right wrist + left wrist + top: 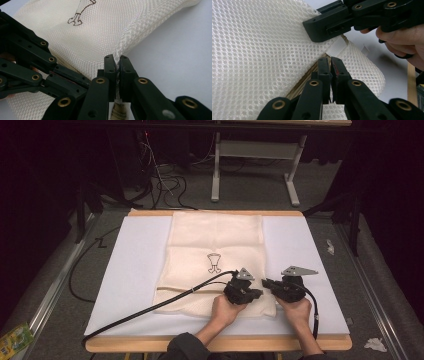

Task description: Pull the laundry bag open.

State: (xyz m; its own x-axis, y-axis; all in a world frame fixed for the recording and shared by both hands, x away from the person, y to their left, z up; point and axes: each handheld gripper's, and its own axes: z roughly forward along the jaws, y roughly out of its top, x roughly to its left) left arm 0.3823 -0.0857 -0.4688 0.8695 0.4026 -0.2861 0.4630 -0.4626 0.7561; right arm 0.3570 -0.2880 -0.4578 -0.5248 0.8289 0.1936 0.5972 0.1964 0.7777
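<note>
Cream mesh laundry bag (215, 255) lies flat on the white mat (135, 270), roughly centred, long axis running away from the person; small black line drawing (214, 263) printed near its middle. Tan zipper band (172, 289) crosses the bag near the person's end.

Both grippers work at the bag's near right corner, close together.

Left gripper (330, 60): jaws drawn almost fully together, only a thin slit between them, tips at the zipper line beside a white fabric tab (336, 47). Something small may be pinched there, but cannot tell for certain. In the high view the left gripper (257, 293) sits on the bag, held by the left hand (225, 310), black cable (150, 307) trailing off to the left across the mat.

Right gripper (116, 60): jaws clamped on the bag's seamed edge, mesh visibly squeezed between the pads. In the high view the right gripper (266, 283) is at the bag's right edge, in the right hand (297, 310).

Mat rests on a wooden table (220, 343); grey floor around
</note>
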